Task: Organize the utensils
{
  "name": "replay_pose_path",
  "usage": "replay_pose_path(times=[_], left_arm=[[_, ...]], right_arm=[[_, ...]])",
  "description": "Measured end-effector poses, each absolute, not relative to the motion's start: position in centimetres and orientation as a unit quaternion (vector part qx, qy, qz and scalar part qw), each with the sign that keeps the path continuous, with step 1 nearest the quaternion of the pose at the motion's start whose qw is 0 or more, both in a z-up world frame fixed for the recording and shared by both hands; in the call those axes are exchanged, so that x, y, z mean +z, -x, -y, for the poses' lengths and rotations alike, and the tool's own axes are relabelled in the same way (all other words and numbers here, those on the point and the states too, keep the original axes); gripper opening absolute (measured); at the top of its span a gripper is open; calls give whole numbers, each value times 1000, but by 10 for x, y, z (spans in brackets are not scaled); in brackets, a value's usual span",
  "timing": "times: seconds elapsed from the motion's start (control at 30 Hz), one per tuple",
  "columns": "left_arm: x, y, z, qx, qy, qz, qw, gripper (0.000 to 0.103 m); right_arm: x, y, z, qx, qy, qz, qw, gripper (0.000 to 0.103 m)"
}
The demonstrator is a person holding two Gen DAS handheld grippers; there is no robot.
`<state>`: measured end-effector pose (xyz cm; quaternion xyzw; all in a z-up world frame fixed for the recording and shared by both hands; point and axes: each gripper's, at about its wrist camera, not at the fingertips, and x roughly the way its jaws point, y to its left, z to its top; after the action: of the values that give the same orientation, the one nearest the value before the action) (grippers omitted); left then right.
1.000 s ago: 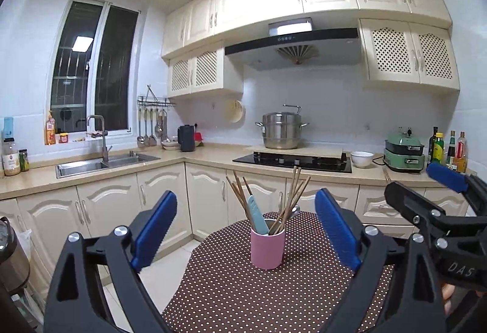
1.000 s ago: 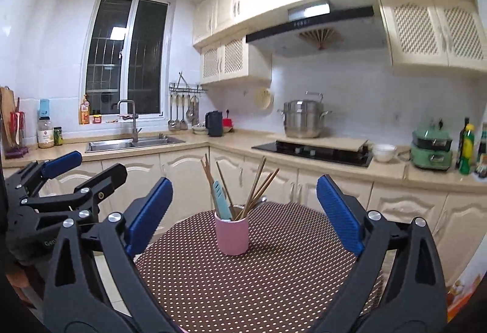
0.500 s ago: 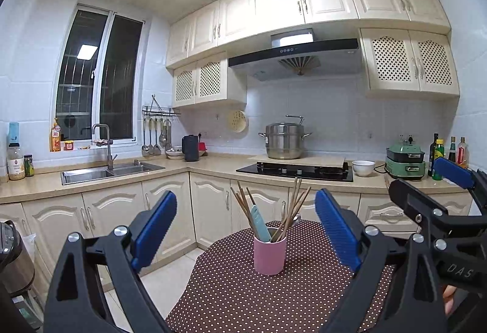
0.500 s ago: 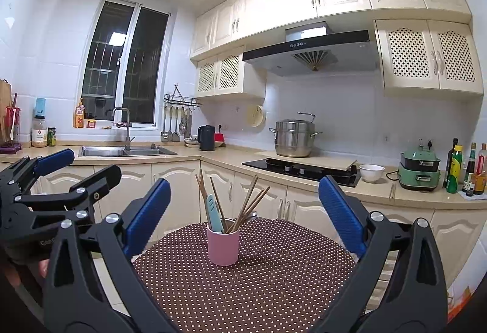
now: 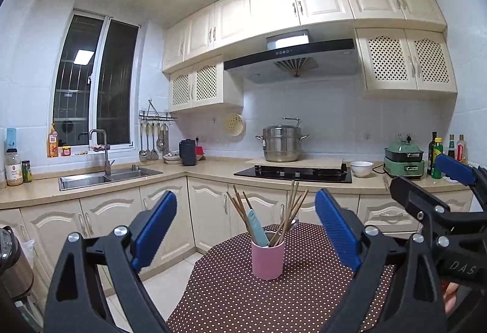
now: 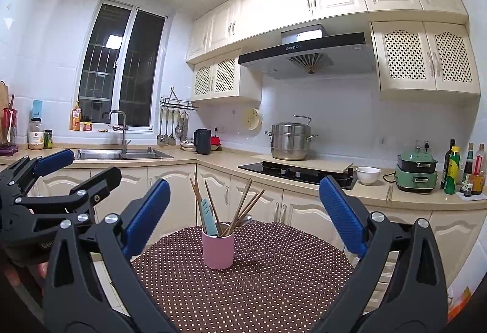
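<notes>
Left gripper (image 5: pixel 246 229) is spread wide, nothing between its ribbed blue pads (image 5: pixel 155 229), black angular frames with silver bolts filling the bottom of its view. Right gripper (image 6: pixel 243 214) is the same story: spread wide and empty, blue pads (image 6: pixel 341 211) well apart. Each gripper shows up at the edge of the other's view, the two side by side, both held short of the cup and above the cloth.

Straight ahead of both, the pink cup (image 5: pixel 268 259), a smooth plain cylinder, stands upright on the worktop (image 5: pixel 274 302), a round one draped in brown cloth with small white dots. Its near edge is cut off by the gripper frames.

In the cup, thin wooden chopsticks (image 5: pixel 291 211) stand on end, long axes near vertical but fanning out, some leaning left, more leaning right. A flat pale-teal utensil (image 5: pixel 255 226) with slots near its top stands among them, tilted slightly left. Something metallic and rounded peeks behind the cup's right rim, too hidden to name. The lower ends of everything are out of sight inside the cup.

Beyond: cream panelled cabinets, a beige counter, a steel steamer pot (image 5: pixel 281 142) on a board by the black hob (image 5: pixel 293 173), and a steel sink (image 5: pixel 106 176) under the dark window.
</notes>
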<state>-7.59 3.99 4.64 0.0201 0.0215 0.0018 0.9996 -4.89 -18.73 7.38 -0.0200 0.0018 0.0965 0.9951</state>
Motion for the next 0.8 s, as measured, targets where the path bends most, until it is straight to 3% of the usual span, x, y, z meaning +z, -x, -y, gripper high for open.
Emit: replay_pose_path(times=[0.8], left_arm=[[39, 56, -36, 0, -18, -29, 999, 90]], right_arm=[[68, 35, 186, 100, 15, -13, 995, 97]])
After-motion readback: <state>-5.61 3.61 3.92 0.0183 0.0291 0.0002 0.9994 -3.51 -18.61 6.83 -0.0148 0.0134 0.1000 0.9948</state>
